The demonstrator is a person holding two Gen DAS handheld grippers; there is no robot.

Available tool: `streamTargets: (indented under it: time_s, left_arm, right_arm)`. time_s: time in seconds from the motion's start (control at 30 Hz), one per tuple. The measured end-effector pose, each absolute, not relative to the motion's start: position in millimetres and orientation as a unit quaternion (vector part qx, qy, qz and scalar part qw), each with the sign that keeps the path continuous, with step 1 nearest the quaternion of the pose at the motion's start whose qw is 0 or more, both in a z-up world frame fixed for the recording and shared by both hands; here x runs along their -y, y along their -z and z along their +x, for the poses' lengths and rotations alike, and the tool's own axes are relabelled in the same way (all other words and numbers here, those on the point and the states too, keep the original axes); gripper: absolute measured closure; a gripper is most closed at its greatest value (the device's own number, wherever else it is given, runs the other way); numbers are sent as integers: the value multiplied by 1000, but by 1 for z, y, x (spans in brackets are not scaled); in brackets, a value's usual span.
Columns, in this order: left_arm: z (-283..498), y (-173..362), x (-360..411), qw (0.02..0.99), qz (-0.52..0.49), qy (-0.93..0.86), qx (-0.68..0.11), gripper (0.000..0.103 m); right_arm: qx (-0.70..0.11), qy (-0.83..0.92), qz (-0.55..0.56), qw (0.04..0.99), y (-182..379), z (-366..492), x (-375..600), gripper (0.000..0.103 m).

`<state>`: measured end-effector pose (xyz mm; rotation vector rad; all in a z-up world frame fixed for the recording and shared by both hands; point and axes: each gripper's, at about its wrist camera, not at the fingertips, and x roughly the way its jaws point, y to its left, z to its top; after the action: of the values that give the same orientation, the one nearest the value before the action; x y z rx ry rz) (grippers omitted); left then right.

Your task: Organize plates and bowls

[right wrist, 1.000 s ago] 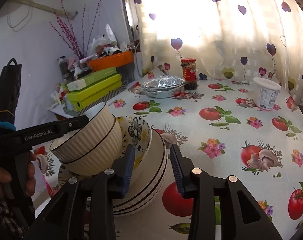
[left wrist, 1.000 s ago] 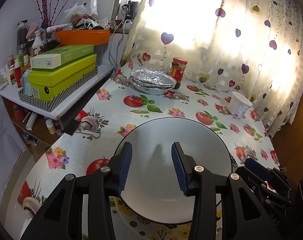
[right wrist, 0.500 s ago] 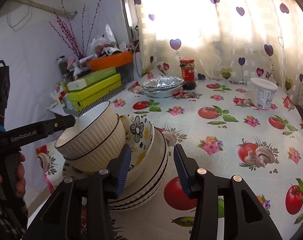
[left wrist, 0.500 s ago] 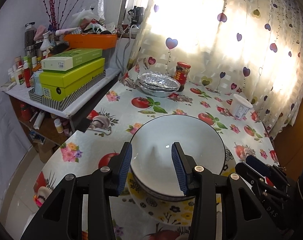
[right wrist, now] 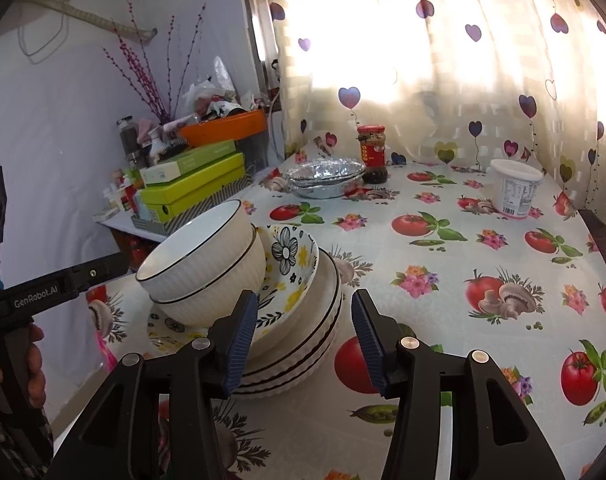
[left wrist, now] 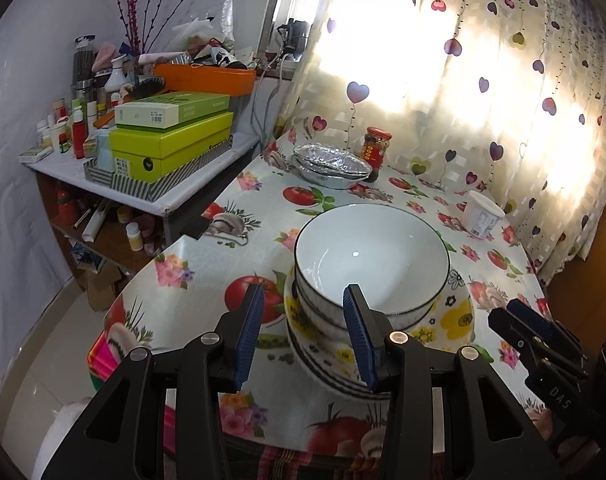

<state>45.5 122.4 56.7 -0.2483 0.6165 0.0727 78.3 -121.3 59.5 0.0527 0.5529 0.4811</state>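
Observation:
Two nested white ribbed bowls with black rims sit tilted on a yellow flowered dish, which rests on a stack of white plates near the table's front left edge. My left gripper is open and empty, just short of the bowls. My right gripper is open and empty, in front of the plate stack's right side.
Stacked foil trays, a red-lidded jar and a white tub stand at the table's far side. A side shelf with green boxes is to the left. The tablecloth has a tomato print.
My left gripper has drawn back and up from the white bowls, which stay on the stack. My right gripper has pulled back slightly and its jaws stand a little wider.

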Motion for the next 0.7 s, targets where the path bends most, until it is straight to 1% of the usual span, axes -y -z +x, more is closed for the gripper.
streamTargets:
  time_s: [0.13,0.23,0.33,0.7]
  left_arm:
    - [33,-51,-123,942,-123,-41,-308,60]
    - [24,-43,-123,938,-127,-48,-319,60]
    - [16,-33,-120,934,-129,-48,-330,60]
    - [4,9,-106,914,-127,-38,-383,60]
  right_arm:
    - [-273,-234,25,933,-58,67,121,51]
    - [-280,-236,20,930,-54,57,119,47]
    - [-284,-236,13,929,-50,48,118,46]
    - [-342,-232,-7,910,-20,30,106,40]
